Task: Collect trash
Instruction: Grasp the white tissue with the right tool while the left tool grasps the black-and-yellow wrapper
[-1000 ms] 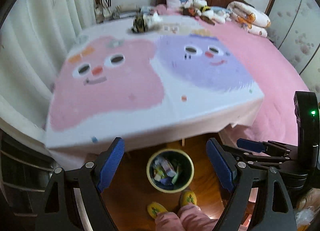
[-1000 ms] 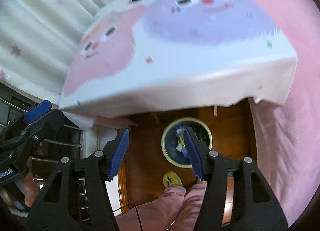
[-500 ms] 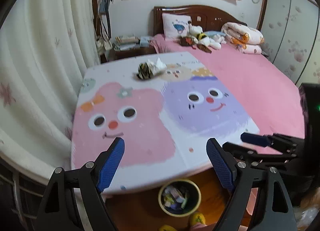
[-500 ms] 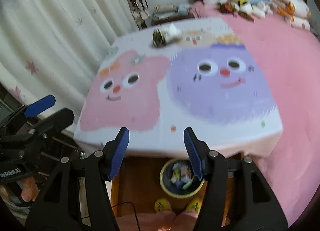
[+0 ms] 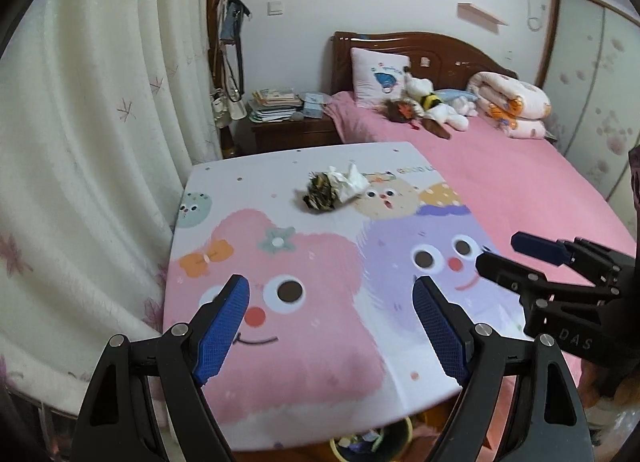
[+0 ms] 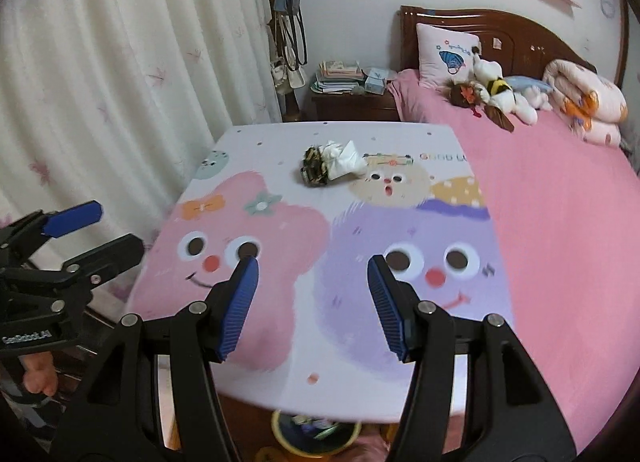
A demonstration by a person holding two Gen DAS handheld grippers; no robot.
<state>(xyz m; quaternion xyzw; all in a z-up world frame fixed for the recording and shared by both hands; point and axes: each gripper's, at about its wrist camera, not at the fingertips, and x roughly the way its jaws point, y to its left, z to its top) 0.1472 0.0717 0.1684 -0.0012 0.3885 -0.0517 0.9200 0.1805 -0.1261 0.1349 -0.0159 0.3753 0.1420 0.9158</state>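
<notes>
A dark crumpled wrapper (image 5: 319,193) (image 6: 315,166) and a white crumpled tissue (image 5: 349,183) (image 6: 341,160) lie together at the far side of the table (image 5: 400,378) (image 6: 280,378) with the cartoon cloth. My left gripper (image 5: 332,318) hovers open over the near half of the table, nothing between its fingers. My right gripper (image 6: 313,294) is also open and holds nothing, beside the left one. A trash bin (image 5: 372,444) (image 6: 316,432) with several scraps shows under the table's near edge.
A pink bed (image 5: 500,182) with soft toys (image 5: 432,106) and a folded quilt (image 5: 512,102) lies to the right. A nightstand (image 5: 288,130) with books stands behind the table. White curtains (image 5: 92,142) hang along the left. A hand (image 6: 38,376) holds the left gripper.
Both grippers have risen and tilted up from the bin under the table to face across the tabletop. The trash at the far side now sits nearer the middle of both views.
</notes>
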